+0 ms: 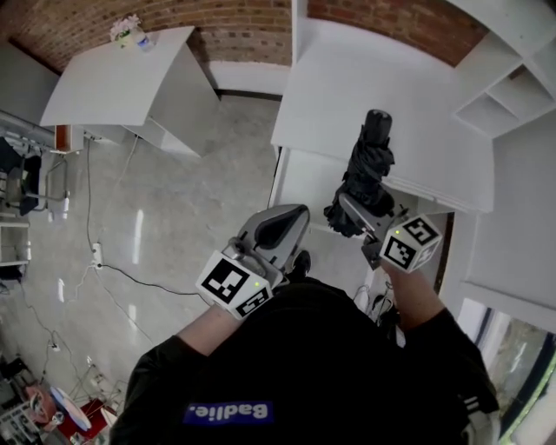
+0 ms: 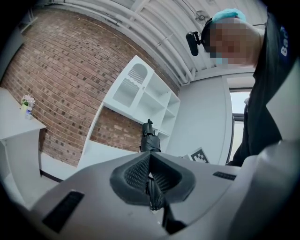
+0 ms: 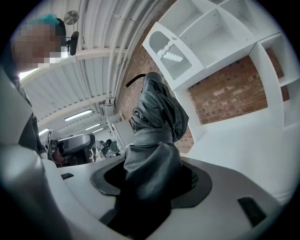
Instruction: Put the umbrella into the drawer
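Note:
The black folded umbrella (image 1: 369,165) stands almost upright in my right gripper (image 1: 358,214), which is shut on its lower, bunched part in front of the white cabinet (image 1: 347,87). In the right gripper view the umbrella (image 3: 157,131) fills the space between the jaws of that gripper (image 3: 150,180). My left gripper (image 1: 288,226) is held just left of it, apart from the umbrella, jaws together. In the left gripper view the pads of the left gripper (image 2: 151,164) meet, with only a thin dark strip low between them, and the umbrella (image 2: 149,138) shows beyond. No open drawer is in view.
A white shelf unit (image 1: 512,96) rises at the right of the cabinet. A white table (image 1: 122,78) with a small flower pot (image 1: 130,30) stands at the far left. A cable (image 1: 95,252) lies on the grey floor. A brick wall (image 1: 243,26) runs behind.

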The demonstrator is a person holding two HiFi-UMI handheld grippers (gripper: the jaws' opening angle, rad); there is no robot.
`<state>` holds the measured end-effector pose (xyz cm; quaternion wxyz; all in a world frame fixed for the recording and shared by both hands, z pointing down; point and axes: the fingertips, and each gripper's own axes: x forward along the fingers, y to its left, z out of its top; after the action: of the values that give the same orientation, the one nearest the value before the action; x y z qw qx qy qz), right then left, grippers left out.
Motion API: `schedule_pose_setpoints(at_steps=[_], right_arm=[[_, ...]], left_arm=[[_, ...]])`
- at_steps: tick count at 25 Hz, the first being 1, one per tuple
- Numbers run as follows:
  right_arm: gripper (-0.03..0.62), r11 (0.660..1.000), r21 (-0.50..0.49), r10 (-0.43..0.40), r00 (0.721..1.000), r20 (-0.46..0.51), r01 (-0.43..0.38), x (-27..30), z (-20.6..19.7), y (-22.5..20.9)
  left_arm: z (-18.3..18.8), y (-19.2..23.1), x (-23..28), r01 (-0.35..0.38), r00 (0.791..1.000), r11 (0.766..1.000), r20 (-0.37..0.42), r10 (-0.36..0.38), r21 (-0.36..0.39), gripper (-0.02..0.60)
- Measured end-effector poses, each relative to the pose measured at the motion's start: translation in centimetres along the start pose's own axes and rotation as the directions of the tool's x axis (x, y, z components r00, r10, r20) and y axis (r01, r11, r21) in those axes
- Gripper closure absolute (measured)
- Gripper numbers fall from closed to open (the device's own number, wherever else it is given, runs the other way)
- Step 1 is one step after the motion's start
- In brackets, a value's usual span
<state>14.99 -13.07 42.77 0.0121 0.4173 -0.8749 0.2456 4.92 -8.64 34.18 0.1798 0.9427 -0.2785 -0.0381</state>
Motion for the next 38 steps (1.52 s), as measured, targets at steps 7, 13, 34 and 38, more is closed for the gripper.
schedule_pose_setpoints(at_steps=[7, 13, 34, 38], right_arm=[[0.321, 0.998, -0.067, -0.003, 0.996, -0.089, -0.003, 1.3, -3.1, -3.0], [0.321, 0.992, -0.126, -0.032, 0.987, -0.157, 0.012, 2.9, -6.0, -5.1], [0.321, 0.978, -0.206, -0.093, 0.91, -0.403, 0.009, 7.7, -18.3, -11.1], [0.321, 0.976, -0.218, -0.106, 0.883, -0.457, 0.004, 8.2, -20.9, -12.2]], left_arm=[[-0.3, 1.4, 0.5, -0.051, 0.999, 0.999, -0.015, 0.051, -0.01, 0.58], [-0.4, 2.8, 0.4, -0.047, 0.998, 0.999, -0.031, 0.046, -0.011, 0.58], [-1.0, 6.4, 0.4, -0.109, 0.992, 0.994, -0.073, 0.107, -0.022, 0.58], [-1.4, 7.0, -0.1, -0.13, 0.988, 0.991, -0.083, 0.128, -0.025, 0.58]])
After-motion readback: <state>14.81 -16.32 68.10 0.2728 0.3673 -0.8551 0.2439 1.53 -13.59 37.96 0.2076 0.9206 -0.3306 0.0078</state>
